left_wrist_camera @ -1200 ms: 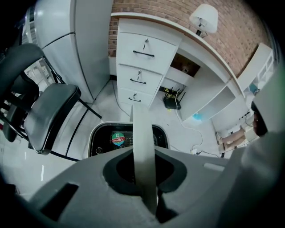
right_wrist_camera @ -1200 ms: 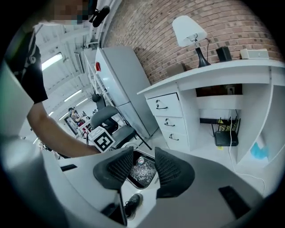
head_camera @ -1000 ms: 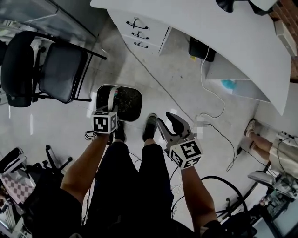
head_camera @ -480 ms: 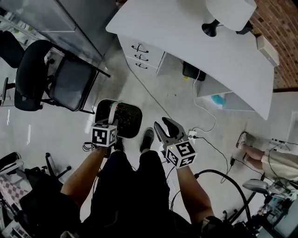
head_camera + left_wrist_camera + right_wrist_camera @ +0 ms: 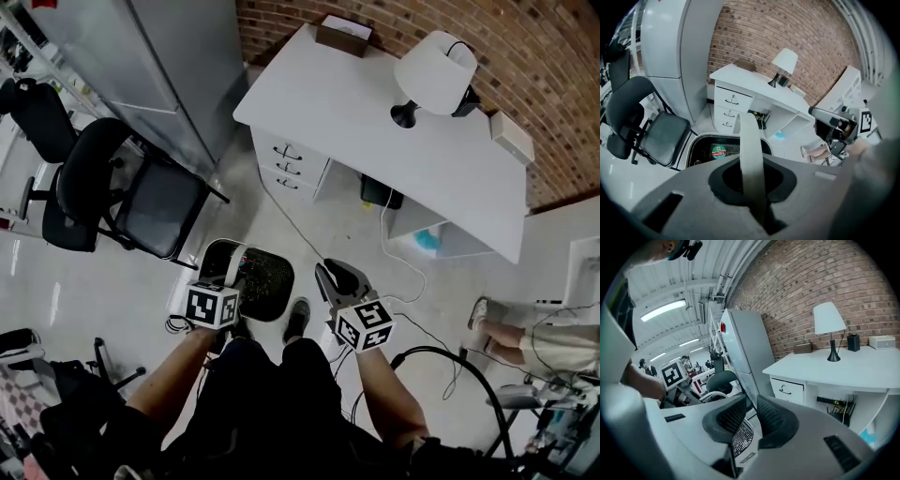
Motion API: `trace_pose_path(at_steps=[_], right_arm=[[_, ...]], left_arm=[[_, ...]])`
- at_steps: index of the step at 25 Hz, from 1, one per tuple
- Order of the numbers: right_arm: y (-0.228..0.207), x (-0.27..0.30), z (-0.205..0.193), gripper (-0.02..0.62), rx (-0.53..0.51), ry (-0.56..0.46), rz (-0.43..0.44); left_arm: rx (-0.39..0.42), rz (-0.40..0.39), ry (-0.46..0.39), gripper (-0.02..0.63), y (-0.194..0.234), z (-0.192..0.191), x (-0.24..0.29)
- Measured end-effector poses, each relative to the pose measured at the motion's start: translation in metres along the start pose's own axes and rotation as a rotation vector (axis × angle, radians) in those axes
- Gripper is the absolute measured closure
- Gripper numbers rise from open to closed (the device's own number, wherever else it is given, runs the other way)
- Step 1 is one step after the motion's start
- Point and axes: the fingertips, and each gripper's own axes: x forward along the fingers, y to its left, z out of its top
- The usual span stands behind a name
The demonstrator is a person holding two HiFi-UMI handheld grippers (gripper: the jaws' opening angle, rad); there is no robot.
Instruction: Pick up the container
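Office floor (image 5: 112, 281), left gripper (image 5: 228, 274) low, clasping container (image 5: 269, 281)

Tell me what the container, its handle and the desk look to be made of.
Container: likely dark metal mesh; fine perforations show in its walls, under a pale rim. Handle: a flat, pale, matte band, probably plastic; no shine or weave shows. Desk: smooth white matte surface, either painted wood or laminate; the look leaves that open.

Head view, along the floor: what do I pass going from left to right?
black office chair → container → right hand-held gripper, jaws closing with nothing between them → a bystander's foot
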Motion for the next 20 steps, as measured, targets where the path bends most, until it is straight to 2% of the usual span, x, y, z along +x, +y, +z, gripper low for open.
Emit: trace_pose_path(at_steps=[12, 17, 20], right_arm=[[0.05, -0.005, 0.063, 0.552, -0.075, -0.082, -0.036], [0.067, -0.013, 0.091, 0.568, -0.119, -0.13, -0.049], [0.07, -0.021, 0.108, 0.577, -0.132, -0.179, -0.107]], left_arm=[[0.127, -0.111, -0.001, 0.578, -0.018, 0.014, -0.069], [0.135, -0.136, -0.018, 0.578, -0.018, 0.021, -0.083], [0.131, -0.153, -0.035, 0.578, -0.018, 0.027, -0.097]])
